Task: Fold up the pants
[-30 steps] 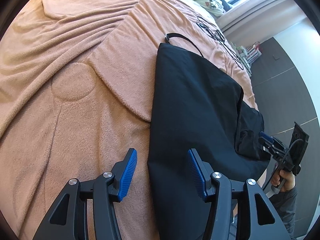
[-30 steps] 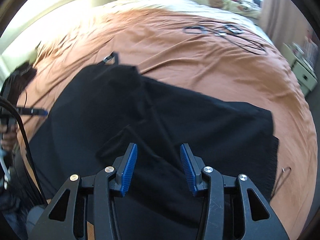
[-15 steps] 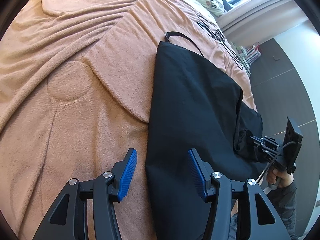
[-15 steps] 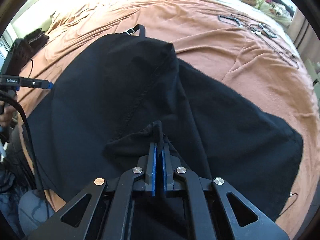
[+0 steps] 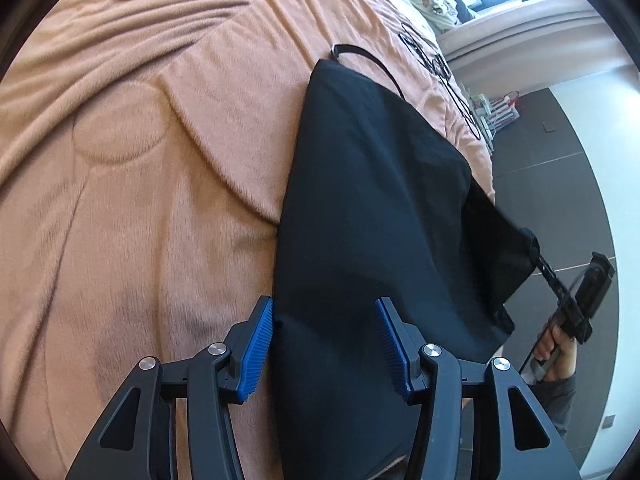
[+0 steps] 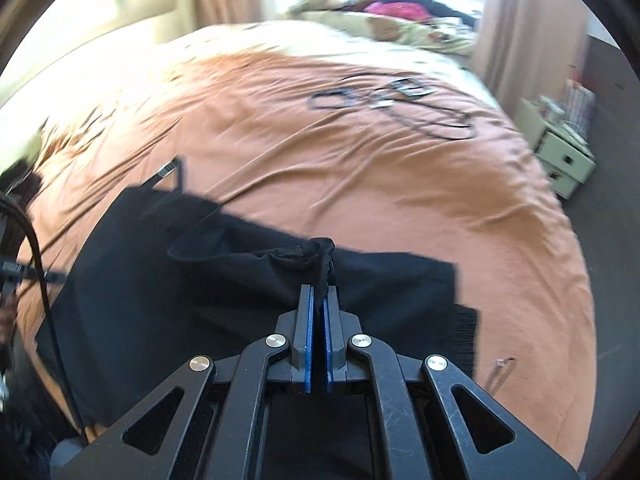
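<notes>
Pinching a bunched corner of the black pants [image 6: 248, 304], the right claw [image 6: 318, 300] is fully closed on the cloth, and a knot of fabric pokes out past its blue pads and stands clear of the bed [image 6: 400, 208]. From that claw the rest of the garment spreads left and away, flat on the orange blanket, with a looped strap at its far left corner.

In the left wrist view the left claw [image 5: 324, 340] hangs with its jaws about half apart, straddling the near left edge of the pants without pressing on it; one pad is over the blanket [image 5: 140, 200], the other over black cloth. The pants run long from this near end up toward the far strap [image 5: 366, 60], with the lifted corner off to the right, where a hand [image 5: 558, 344] holds the other tool.

So the fold likely goes leftward: the right claw has the free corner, and the left edge is the target line.
</notes>
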`<state>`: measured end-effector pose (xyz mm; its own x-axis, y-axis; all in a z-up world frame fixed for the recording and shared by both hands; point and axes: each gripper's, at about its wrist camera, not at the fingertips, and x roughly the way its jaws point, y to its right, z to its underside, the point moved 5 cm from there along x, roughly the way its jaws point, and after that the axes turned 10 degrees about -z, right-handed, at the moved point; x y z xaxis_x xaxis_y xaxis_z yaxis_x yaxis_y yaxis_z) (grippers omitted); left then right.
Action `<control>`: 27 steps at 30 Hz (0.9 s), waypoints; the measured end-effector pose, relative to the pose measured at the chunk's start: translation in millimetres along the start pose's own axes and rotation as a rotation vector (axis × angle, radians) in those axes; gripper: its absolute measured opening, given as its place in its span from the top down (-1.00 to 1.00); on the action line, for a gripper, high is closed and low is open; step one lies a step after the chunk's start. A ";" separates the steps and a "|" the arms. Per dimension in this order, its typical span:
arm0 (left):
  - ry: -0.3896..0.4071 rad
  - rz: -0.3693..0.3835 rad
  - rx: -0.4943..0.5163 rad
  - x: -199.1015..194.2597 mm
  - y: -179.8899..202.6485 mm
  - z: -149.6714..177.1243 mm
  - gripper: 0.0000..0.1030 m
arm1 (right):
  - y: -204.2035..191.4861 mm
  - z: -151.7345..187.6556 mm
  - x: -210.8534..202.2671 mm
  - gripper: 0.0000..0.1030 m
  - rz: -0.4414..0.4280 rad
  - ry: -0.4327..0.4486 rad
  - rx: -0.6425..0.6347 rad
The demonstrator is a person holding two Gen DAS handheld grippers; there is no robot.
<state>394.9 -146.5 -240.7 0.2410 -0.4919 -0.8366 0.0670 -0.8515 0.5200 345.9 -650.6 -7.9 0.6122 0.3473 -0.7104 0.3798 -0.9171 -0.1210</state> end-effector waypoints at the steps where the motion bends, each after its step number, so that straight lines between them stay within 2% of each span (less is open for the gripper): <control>1: -0.006 0.004 -0.003 -0.4 -0.8 3.3 -0.05 | 5.9 -0.5 -1.5 0.98 0.018 0.010 0.018; 4: -0.014 0.015 -0.013 -2.4 -3.5 10.7 -0.02 | 21.0 -1.9 -3.5 0.98 0.081 0.030 0.073; 7: -0.018 0.008 -0.017 -3.3 -5.8 16.2 0.12 | 33.0 -3.3 -2.1 0.98 0.135 0.042 0.127; 11: -0.019 -0.005 -0.018 -5.4 -8.9 23.0 0.45 | 39.0 -9.6 4.9 0.98 0.222 0.042 0.150; 12: -0.021 -0.007 -0.017 -5.4 -8.9 24.3 0.46 | 39.8 -11.9 6.5 0.98 0.234 0.045 0.154; 15: -0.026 -0.024 -0.008 -5.9 -9.1 27.0 0.46 | 42.6 -14.9 19.9 0.96 0.189 0.016 0.188; 18: -0.028 -0.036 0.007 -7.5 -7.8 29.5 0.46 | 47.3 -10.5 22.8 0.69 0.167 -0.005 0.238; 20: -0.024 -0.043 0.012 -8.4 -7.7 29.3 0.46 | 47.2 -5.7 18.2 0.06 0.137 0.006 0.255; 21: -0.024 -0.043 0.012 -8.6 -7.9 29.8 0.46 | 46.7 -0.9 14.1 -0.08 0.129 0.017 0.263; 22: -0.023 -0.046 0.013 -8.5 -8.1 30.0 0.46 | 46.1 2.8 11.3 -0.15 0.124 0.024 0.263; 27: -0.022 -0.051 0.013 -6.7 -6.1 28.3 0.46 | 56.8 30.2 8.8 -0.15 0.050 -0.015 0.309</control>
<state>365.5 -143.1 -243.2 0.2164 -0.4515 -0.8656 0.0658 -0.8779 0.4743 351.9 -705.5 -42.0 0.6135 0.2998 -0.7306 0.1197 -0.9497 -0.2892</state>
